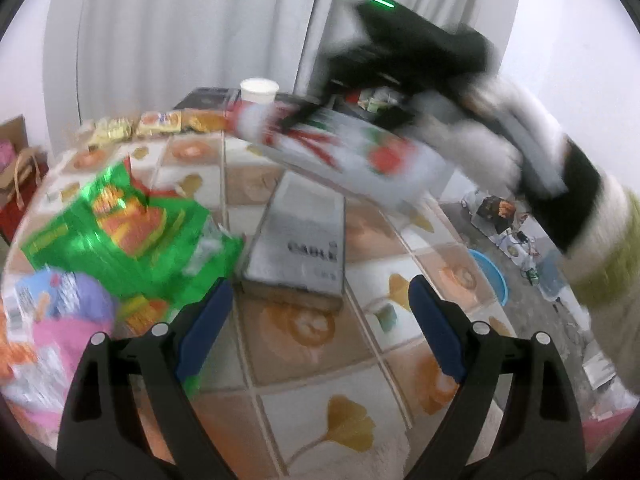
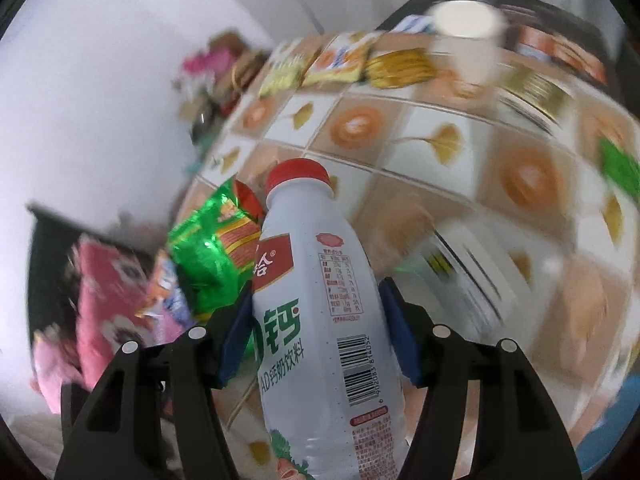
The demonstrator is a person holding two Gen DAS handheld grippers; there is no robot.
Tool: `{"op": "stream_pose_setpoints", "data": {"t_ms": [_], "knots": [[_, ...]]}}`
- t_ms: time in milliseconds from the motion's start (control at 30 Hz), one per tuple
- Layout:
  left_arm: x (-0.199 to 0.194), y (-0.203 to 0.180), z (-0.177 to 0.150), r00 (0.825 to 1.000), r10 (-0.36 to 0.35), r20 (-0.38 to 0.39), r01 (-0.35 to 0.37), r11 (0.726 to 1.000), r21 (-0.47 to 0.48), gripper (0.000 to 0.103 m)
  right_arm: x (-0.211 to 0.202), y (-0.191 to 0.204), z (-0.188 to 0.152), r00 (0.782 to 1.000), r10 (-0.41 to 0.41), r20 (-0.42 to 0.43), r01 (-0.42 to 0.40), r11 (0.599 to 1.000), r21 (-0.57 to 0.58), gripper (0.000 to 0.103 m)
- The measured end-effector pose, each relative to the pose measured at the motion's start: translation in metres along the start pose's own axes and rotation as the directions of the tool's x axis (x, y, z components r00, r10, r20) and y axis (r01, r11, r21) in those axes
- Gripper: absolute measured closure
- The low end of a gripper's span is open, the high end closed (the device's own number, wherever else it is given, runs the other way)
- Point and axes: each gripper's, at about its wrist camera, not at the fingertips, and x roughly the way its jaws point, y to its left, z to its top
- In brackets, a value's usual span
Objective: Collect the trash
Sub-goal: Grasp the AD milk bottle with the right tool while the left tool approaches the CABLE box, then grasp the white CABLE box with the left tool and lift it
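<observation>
My right gripper [image 2: 318,316] is shut on a white milk-drink bottle [image 2: 320,312] with a red cap, held above the table. The bottle [image 1: 340,152] and the right gripper [image 1: 404,120] also show blurred in the left wrist view, in the air over the table's far side. My left gripper [image 1: 318,312] is open and empty, low over the tablecloth. A crumpled green snack bag [image 1: 120,228] lies just left of its left finger; it also shows in the right wrist view [image 2: 216,252]. A purple and pink wrapper [image 1: 56,320] lies at the left edge.
A grey box marked CABLE [image 1: 300,240] lies ahead of the left gripper. A white paper cup [image 1: 259,90] and several snack packets [image 1: 160,124] stand at the table's far edge [image 1: 120,144]. A blue basin [image 1: 490,276] sits on the floor to the right.
</observation>
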Motion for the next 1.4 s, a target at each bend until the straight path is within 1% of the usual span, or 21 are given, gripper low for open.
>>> {"op": "stream_pose_setpoints", "data": {"t_ms": [33, 100, 167, 233, 267, 300, 333, 400, 467, 567, 600, 733, 800, 900, 967, 1033, 1133, 1167, 1200, 1300, 1400], "knots": [[-0.002, 0.001, 0.009, 1.000, 0.006, 0.010, -0.006, 1.000, 0.010, 0.018, -0.017, -0.012, -0.018, 0.999, 0.008, 0.046, -0.010, 0.999, 0.047, 0.043], [-0.003, 0.004, 0.027, 1.000, 0.007, 0.020, -0.007, 1.000, 0.007, 0.018, -0.034, -0.028, -0.042, 0.993, -0.004, 0.117, -0.010, 0.993, 0.119, 0.043], [0.002, 0.009, 0.051, 1.000, -0.004, 0.009, 0.004, 1.000, -0.027, 0.018, -0.047, -0.043, -0.068, 0.984, -0.030, 0.173, -0.003, 0.982, 0.188, 0.043], [0.020, 0.016, 0.073, 0.998, -0.022, -0.053, 0.018, 0.996, -0.082, 0.018, -0.049, -0.055, -0.094, 0.976, -0.041, 0.213, -0.015, 0.967, 0.253, 0.043], [0.033, 0.018, 0.083, 0.995, -0.044, -0.093, 0.034, 0.994, -0.100, 0.018, -0.048, -0.064, -0.110, 0.972, -0.025, 0.234, -0.047, 0.954, 0.297, 0.043], [0.051, 0.021, 0.094, 0.987, -0.068, -0.147, 0.049, 0.991, -0.127, 0.018, -0.046, -0.069, -0.120, 0.969, -0.013, 0.247, -0.069, 0.944, 0.323, 0.043], [0.068, 0.024, 0.102, 0.979, -0.077, -0.190, 0.050, 0.988, -0.143, 0.018, -0.045, -0.073, -0.127, 0.967, -0.004, 0.254, -0.083, 0.940, 0.332, 0.043], [0.103, 0.027, 0.115, 0.958, -0.073, -0.279, 0.035, 0.990, -0.138, 0.018, -0.039, -0.080, -0.143, 0.959, 0.044, 0.280, -0.147, 0.921, 0.360, 0.043], [0.149, 0.032, 0.121, 0.908, -0.018, -0.419, -0.041, 0.990, -0.132, 0.018, -0.038, -0.085, -0.155, 0.948, 0.091, 0.306, -0.208, 0.903, 0.377, 0.043], [0.190, 0.039, 0.117, 0.847, 0.016, -0.531, -0.124, 0.978, -0.167, 0.018, -0.047, -0.091, -0.168, 0.935, 0.081, 0.346, -0.222, 0.894, 0.389, 0.043], [0.197, 0.039, 0.115, 0.834, 0.017, -0.551, -0.139, 0.974, -0.180, 0.018, -0.050, -0.094, -0.172, 0.930, 0.075, 0.359, -0.223, 0.891, 0.394, 0.043], [0.201, 0.026, 0.104, 0.804, -0.037, -0.593, -0.124, 0.966, -0.229, 0.018, -0.066, -0.109, -0.190, 0.922, 0.025, 0.387, -0.200, 0.886, 0.419, 0.043], [0.196, 0.017, 0.096, 0.797, -0.063, -0.601, -0.111, 0.962, -0.249, 0.018, -0.069, -0.116, -0.196, 0.922, 0.003, 0.386, -0.185, 0.882, 0.434, 0.043], [0.183, 0.001, 0.082, 0.783, -0.125, -0.609, -0.077, 0.953, -0.294, 0.018, -0.067, -0.123, -0.206, 0.921, -0.013, 0.389, -0.179, 0.873, 0.454, 0.043], [0.176, -0.009, 0.079, 0.785, -0.138, -0.604, -0.073, 0.948, -0.311, 0.018, -0.067, -0.128, -0.213, 0.918, -0.022, 0.396, -0.179, 0.867, 0.465, 0.043], [0.166, -0.022, 0.073, 0.800, -0.129, -0.586, -0.055, 0.957, -0.285, 0.018, -0.066, -0.132, -0.218, 0.914, -0.026, 0.405, -0.186, 0.860, 0.475, 0.043], [0.156, -0.041, 0.067, 0.836, -0.054, -0.545, -0.072, 0.976, -0.207, 0.018, -0.065, -0.138, -0.225, 0.905, -0.012, 0.425, -0.221, 0.842, 0.493, 0.043], [0.156, -0.047, 0.065, 0.844, -0.023, -0.536, -0.094, 0.977, -0.190, 0.018, -0.064, -0.138, -0.227, 0.903, -0.015, 0.429, -0.222, 0.839, 0.496, 0.043], [0.157, -0.050, 0.064, 0.847, -0.001, -0.532, -0.111, 0.978, -0.179, 0.018, -0.064, -0.138, -0.229, 0.905, -0.027, 0.425, -0.210, 0.840, 0.500, 0.043], [0.164, -0.063, 0.062, 0.862, 0.089, -0.500, -0.166, 0.980, -0.112, 0.018, -0.061, -0.137, -0.229, 0.905, -0.027, 0.425, -0.211, 0.838, 0.503, 0.043], [0.167, -0.069, 0.061, 0.866, 0.158, -0.474, -0.202, 0.978, -0.044, 0.018, -0.061, -0.134, -0.226, 0.905, -0.051, 0.422, -0.187, 0.845, 0.502, 0.043]]}}
